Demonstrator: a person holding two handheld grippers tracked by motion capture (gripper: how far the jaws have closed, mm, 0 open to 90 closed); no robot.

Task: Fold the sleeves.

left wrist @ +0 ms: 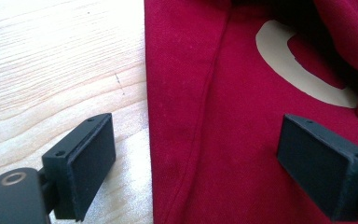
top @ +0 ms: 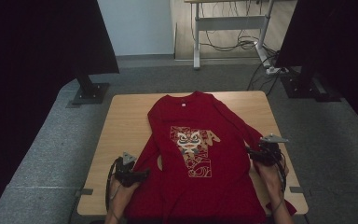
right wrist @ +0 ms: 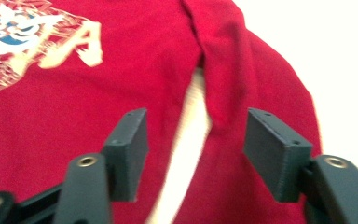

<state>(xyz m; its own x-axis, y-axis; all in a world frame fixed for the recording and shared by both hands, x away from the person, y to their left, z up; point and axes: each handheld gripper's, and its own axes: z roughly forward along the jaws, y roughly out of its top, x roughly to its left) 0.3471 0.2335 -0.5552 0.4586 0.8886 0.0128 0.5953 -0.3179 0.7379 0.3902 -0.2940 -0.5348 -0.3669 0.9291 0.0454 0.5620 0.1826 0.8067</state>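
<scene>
Both tools low, flanking shirt (top: 196, 140) sides.

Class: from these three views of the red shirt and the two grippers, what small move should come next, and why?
Probably close the right gripper on the right sleeve: its jaws straddle the sleeve fold without pressing it yet. The left gripper is open over the shirt edge on the wooden table.

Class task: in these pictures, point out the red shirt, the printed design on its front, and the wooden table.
red shirt (top: 223, 140): high view, plain chest cloth right of the print.
printed design (top: 193, 149): high view, middle of the print.
wooden table (top: 121, 121): high view, bare top left of the shirt.
</scene>
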